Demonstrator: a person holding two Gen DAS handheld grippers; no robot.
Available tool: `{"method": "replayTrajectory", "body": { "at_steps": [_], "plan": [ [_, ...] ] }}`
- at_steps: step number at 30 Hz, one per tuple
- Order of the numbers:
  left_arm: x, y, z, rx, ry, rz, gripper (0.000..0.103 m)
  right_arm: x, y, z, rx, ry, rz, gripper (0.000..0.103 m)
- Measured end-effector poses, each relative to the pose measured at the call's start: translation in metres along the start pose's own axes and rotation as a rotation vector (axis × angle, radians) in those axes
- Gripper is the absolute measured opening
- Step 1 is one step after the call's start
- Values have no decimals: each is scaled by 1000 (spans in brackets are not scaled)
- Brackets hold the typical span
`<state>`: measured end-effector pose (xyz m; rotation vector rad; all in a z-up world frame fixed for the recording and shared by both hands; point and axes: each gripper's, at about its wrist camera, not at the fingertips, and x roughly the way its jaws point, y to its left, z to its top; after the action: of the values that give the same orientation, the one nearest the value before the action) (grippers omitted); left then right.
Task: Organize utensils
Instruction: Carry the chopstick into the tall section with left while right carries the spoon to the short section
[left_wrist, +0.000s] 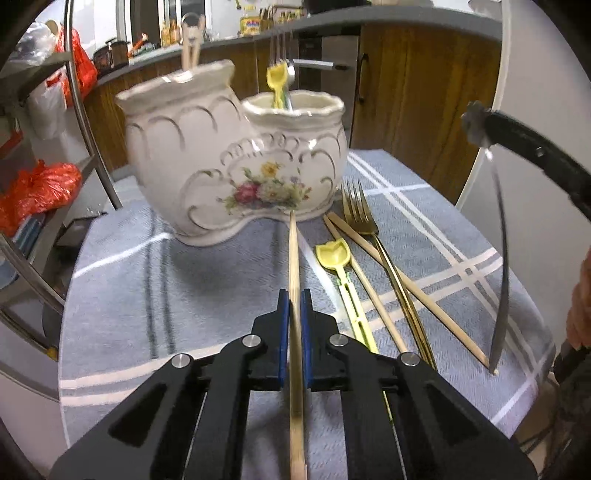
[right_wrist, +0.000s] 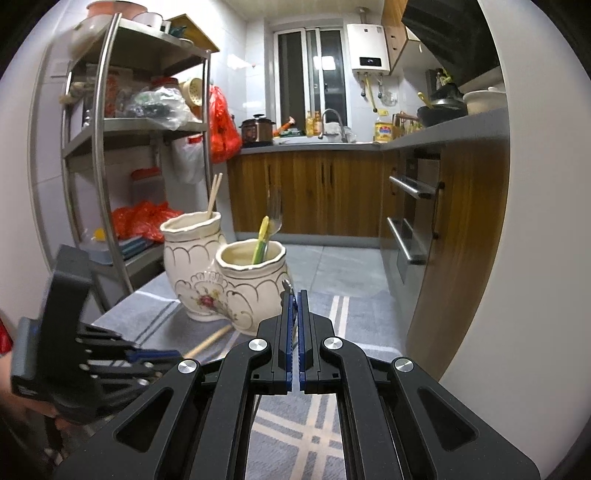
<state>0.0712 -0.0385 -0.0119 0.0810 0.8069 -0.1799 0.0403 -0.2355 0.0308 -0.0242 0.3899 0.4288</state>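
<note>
- Here the left gripper (left_wrist: 294, 306), tilted down toward the ceramic holder (left_wrist: 236, 162), pinches a chopstick (left_wrist: 294, 258).
- The right gripper (right_wrist: 294, 314), nearly level, clamps a knife (left_wrist: 500, 266).

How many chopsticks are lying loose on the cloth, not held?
2 chopsticks: both lie beside the gold fork, one next to the yellow spoon, the other crossing toward the cloth's right edge. The left gripper holds a third.
</note>
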Motion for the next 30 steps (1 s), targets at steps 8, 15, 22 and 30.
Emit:
{"method": "replayTrajectory", "body": {
  "at_steps": [8,15,22,30],
  "plan": [
    [-54,20,3,-13,-216,-79,6,-11,4,6,13,-46,-14,3],
    [-85,39,3,-42,-411,-71,6,-31,17,20,-20,-167,-71,3],
    [-97,52,14,-58,-549,-68,6,-22,22,52,-5,-220,-106,3],
    [-105,71,50,-72,-614,-84,6,12,27,86,17,-262,-94,3]
  ]
}}
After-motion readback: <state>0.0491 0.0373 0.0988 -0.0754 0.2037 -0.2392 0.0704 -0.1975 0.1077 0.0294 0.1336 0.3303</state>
